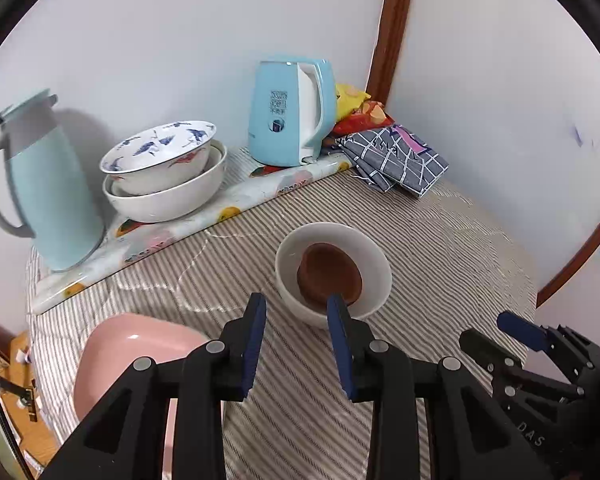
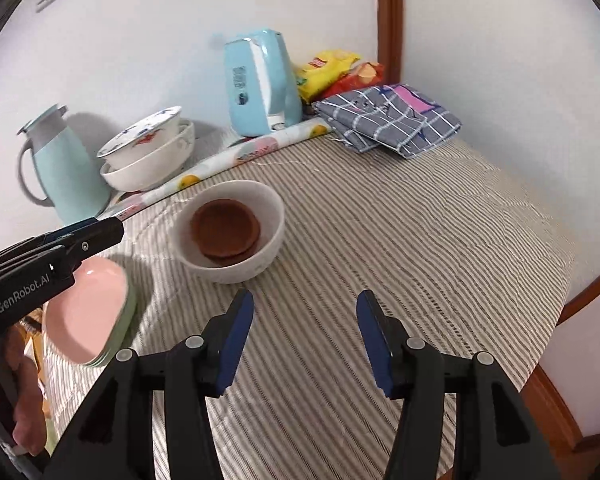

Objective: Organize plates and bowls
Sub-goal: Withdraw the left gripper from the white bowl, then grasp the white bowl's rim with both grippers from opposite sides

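Bowl, white (image 1: 334,272), standing upright near the middle of the striped tablecloth (image 2: 400,240), with brown saucers (image 1: 330,276) nested inside it; we count at least two in the right wrist view. Pink plate (image 2: 86,312) on a pale green one (image 2: 126,320), stacked at the table's left edge. Patterned bowl (image 1: 160,156) set in a larger white bowl (image 1: 168,196), on the floral mat (image 1: 188,224) along the back edge, between the pale blue thermos (image 1: 52,196) at the back left and the blue kettle (image 1: 288,116). Snack packets (image 2: 332,72) and folded checked cloth (image 2: 388,120) in the back right corner. Our left gripper (image 1: 296,312) hovers with jaws apart and nothing between them, the bowl lying just ahead and slightly right, its right fingertip overlapping the near rim in the left wrist view; whether it touches, we cannot tell. Our right gripper (image 2: 304,312) is likewise spread and empty, the bowl ahead and to its left, farther off. We judge the left the nearer hand for the bowl.
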Tool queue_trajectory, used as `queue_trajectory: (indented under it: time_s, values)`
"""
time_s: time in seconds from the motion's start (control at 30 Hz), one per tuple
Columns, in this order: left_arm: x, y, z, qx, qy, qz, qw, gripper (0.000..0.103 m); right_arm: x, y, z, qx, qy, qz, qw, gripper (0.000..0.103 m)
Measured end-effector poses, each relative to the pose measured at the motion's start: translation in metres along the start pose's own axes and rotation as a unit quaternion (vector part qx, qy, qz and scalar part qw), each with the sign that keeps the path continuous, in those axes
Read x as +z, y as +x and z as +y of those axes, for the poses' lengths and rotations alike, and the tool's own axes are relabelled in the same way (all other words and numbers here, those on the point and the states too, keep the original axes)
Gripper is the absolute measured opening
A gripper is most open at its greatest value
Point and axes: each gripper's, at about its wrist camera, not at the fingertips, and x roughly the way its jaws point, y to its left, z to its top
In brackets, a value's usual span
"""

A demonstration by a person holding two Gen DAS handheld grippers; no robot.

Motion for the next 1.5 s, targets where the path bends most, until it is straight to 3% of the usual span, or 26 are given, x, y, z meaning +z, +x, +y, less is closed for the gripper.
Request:
queue_trajectory:
  time_s: [0.1, 0.47, 0.67, 0.73, 1.23, 1.5]
  values:
    - [-0.004, -0.011, 0.005, -0.015, -0.009, 0.002, 0.9999, 0.031, 0.000, -0.006, 0.004, 0.003, 0.002, 0.002, 1.000, 0.053]
    - [-0.013, -0.021, 0.025, -0.016, -0.035, 0.014, 0.9992, 0.031, 0.003, -0.021, 0.016, 0.006, -0.006, -0.015, 1.000, 0.053]
    - [-0.007, -0.015, 0.030, -0.008, -0.044, 0.010, 0.9989, 0.035, 0.010, -0.017, 0.020, 0.010, -0.011, -0.021, 1.000, 0.062]
    - [-0.004, -0.011, 0.031, -0.014, -0.047, 0.009, 0.9988, 0.041, 0.013, -0.014, 0.020, 0.006, -0.015, -0.021, 1.000, 0.062]
    - [0.012, 0.043, 0.041, 0.012, -0.062, 0.043, 0.9971, 0.041, 0.032, 0.032, 0.000, -0.010, -0.008, 0.002, 1.000, 0.064]
    - [0.015, 0.073, 0.051, -0.001, -0.079, 0.063, 0.9949, 0.041, 0.043, 0.060, -0.008, -0.009, 0.011, 0.011, 1.000, 0.064]
